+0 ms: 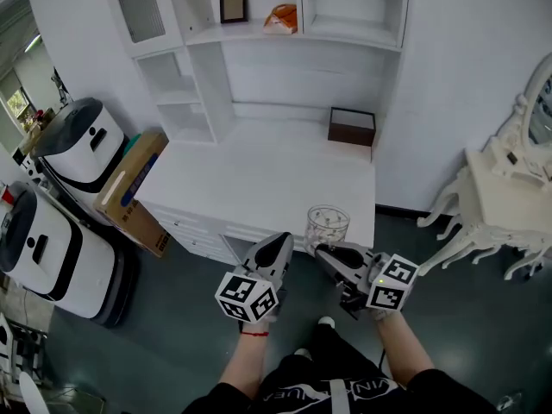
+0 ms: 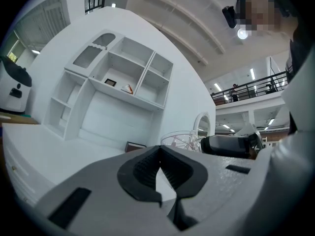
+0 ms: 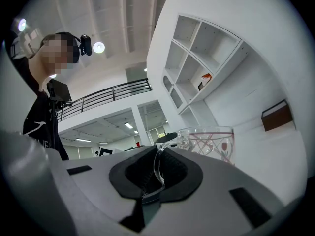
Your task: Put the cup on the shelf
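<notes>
A clear glass cup [image 1: 327, 224] with a red pattern is over the front edge of the white desk [image 1: 259, 179]; whether it rests on it I cannot tell. My right gripper [image 1: 324, 254] is shut on the cup's handle; in the right gripper view the handle sits between the pads [image 3: 158, 168], with the cup [image 3: 209, 141] just beyond. My left gripper [image 1: 274, 247] hangs beside it to the left, shut with nothing in it [image 2: 158, 173]. The left gripper view shows the cup [image 2: 182, 140] to its right. The shelf [image 1: 259, 34] stands at the back, above the desk.
On the shelf are a picture frame [image 1: 233, 4] and an orange thing [image 1: 282, 18]. A brown box [image 1: 351, 127] sits at the desk's back right. A cardboard box [image 1: 134, 188] and two white machines [image 1: 82, 141] stand left; a white dressing table [image 1: 500, 197] stands right.
</notes>
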Demonstrator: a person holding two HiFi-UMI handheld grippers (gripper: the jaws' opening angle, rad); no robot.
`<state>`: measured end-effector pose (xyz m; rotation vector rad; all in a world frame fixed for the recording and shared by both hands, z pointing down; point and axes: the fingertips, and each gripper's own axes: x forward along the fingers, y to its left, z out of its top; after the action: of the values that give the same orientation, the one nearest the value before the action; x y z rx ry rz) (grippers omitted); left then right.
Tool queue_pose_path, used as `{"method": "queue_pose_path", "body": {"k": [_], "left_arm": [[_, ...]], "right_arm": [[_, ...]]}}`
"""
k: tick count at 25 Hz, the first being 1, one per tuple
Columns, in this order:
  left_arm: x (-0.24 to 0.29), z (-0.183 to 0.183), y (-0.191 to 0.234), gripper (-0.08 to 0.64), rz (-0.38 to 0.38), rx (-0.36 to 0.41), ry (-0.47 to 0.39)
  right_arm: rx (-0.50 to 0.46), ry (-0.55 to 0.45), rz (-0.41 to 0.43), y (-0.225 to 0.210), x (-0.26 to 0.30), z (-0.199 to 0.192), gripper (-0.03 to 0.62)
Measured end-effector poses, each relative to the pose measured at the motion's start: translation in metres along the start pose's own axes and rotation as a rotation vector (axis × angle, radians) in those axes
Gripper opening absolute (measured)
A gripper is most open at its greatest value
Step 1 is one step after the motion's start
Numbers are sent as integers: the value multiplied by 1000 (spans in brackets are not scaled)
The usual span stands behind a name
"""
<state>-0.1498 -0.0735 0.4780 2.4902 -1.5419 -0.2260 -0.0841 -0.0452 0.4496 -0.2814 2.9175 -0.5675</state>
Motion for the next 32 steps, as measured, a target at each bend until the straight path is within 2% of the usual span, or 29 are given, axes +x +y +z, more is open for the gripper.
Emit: {"method": "queue_pose_path", "body": {"k": [12,18,22,25,32], "left_arm": [[127,12,40,6,-67,31,33],[184,14,62,6,-82,21,44],[211,15,73,6,-83,13,57],[231,21,78,6,-83,42,66],[268,58,85,6,-79,90,60]], "right_arm": [[-42,-11,-25,-115,24,46,18],[-41,-11,-45,-169,33,66,18],[-44,-12,-54,-195,37,79,18],[-56,-17,-58,-212,41,92,18],[-130,-30,-27,-233,58,134,18]]}}
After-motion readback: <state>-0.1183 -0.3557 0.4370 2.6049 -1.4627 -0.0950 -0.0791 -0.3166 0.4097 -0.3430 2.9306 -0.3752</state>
